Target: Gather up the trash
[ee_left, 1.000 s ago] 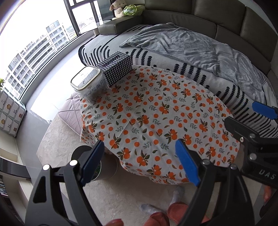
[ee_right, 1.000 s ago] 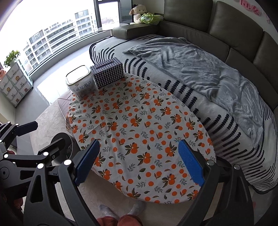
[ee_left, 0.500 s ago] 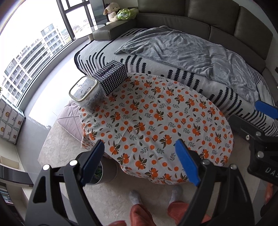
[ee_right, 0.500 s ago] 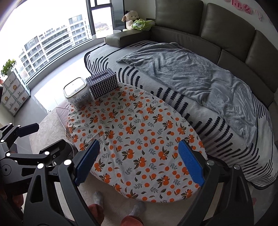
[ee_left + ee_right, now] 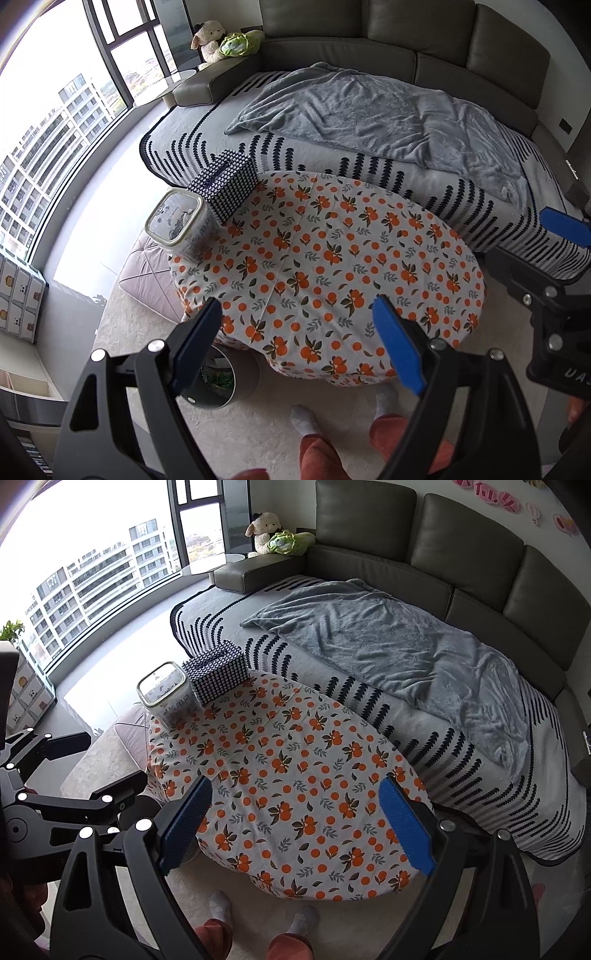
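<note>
Both tools, left tool and right tool, are held wide and empty above the table; no trash is seen; task judged complete.

In front of me stands a low oval table covered by a white cloth printed with oranges and leaves. At its far left end a clear lidded container sits just beside a dark, white-dotted tissue box, the two touching or nearly so. The table rests on a pale carpet, where a round grey bin stands partly under the table's near left edge and a pink cushion lies at the left. Behind the table, a grey blanket lies spread over the patterned sofa seat.
</note>
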{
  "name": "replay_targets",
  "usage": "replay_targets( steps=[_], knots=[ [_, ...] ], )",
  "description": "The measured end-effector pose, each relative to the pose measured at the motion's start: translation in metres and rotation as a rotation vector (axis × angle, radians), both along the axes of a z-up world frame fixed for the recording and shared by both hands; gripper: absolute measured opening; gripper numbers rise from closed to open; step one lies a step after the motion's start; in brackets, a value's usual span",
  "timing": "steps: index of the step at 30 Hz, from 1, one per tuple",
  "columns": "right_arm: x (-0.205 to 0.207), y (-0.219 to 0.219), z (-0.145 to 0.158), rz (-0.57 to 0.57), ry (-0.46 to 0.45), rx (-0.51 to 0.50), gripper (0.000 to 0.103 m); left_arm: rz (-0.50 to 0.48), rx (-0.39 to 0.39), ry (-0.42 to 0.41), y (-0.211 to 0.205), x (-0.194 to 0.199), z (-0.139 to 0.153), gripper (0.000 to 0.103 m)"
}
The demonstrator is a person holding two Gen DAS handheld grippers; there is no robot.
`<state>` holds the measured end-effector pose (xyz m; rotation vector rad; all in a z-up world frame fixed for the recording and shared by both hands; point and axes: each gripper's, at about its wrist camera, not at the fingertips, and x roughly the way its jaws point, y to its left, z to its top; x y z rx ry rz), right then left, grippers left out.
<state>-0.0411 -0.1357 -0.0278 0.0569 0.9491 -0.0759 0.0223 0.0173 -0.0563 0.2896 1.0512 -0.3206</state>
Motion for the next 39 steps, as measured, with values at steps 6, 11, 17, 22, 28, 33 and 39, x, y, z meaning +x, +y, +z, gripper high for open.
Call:
replay_targets(
  steps=[6, 11, 17, 22, 28, 33, 39],
  knots=[
    [0.001, 0.005, 0.01, 0.002, -0.011, -0.005, 0.089, -0.005, 0.007, -0.008, 0.002, 0.001, 0.008, 0.083],
    [0.004, 0.006, 0.018, 0.007, -0.021, -0.01, 0.089, -0.009, 0.003, -0.011, 0.002, 0.002, 0.015, 0.084],
    [0.005, 0.006, 0.02, 0.009, -0.022, -0.012, 0.089, -0.007, 0.001, -0.012, 0.004, 0.003, 0.018, 0.084],
    [0.005, 0.006, 0.02, 0.007, -0.022, -0.011, 0.089, -0.003, -0.001, -0.015, 0.004, 0.004, 0.018, 0.083],
    [0.005, 0.006, 0.021, 0.006, -0.024, -0.012, 0.089, -0.004, -0.002, -0.013, 0.004, 0.004, 0.018, 0.084],
    [0.006, 0.005, 0.021, 0.007, -0.024, -0.013, 0.089, -0.007, -0.002, -0.014, 0.004, 0.004, 0.017, 0.083],
    [0.006, 0.005, 0.021, 0.008, -0.026, -0.014, 0.089, -0.008, -0.007, -0.013, 0.001, 0.005, 0.018, 0.084]
  ],
)
